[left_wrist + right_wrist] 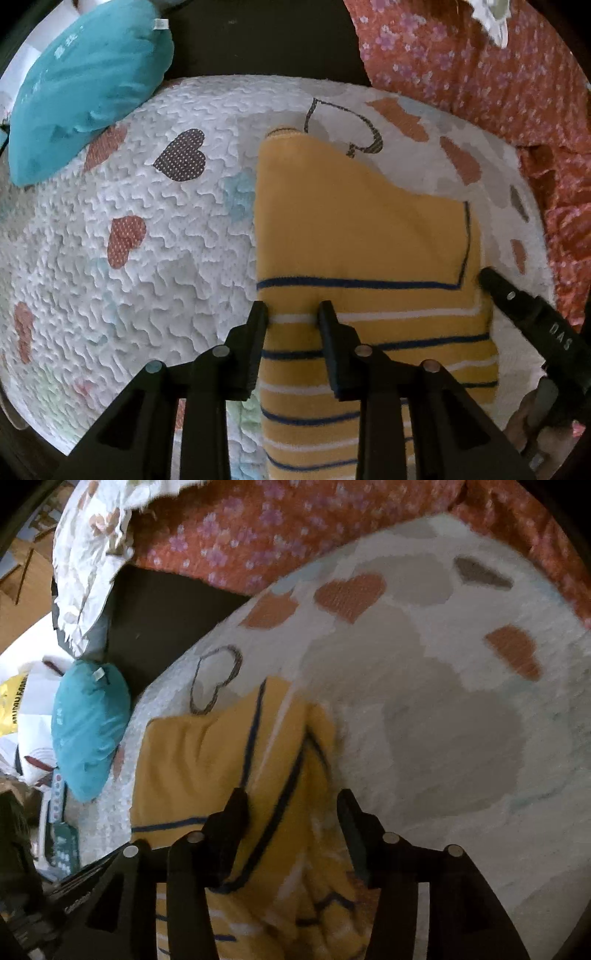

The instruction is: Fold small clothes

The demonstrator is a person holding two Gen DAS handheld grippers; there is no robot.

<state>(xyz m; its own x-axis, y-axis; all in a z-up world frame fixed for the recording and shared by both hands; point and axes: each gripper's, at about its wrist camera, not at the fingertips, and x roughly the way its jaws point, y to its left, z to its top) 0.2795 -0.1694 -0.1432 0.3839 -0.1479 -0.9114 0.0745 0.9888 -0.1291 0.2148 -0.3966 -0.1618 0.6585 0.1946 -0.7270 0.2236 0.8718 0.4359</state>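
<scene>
The right hand-held gripper (pixel 291 812), fingers apart, hovers over the yellow striped garment (pixel 207 760) on the heart-patterned quilt (pixel 461 720).

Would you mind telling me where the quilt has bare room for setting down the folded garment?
Most room lies on the quilt left of the yellow garment, below the teal pillow. A narrower strip runs between the garment and the red blanket. It is crowded around the left claw and right claw.
</scene>
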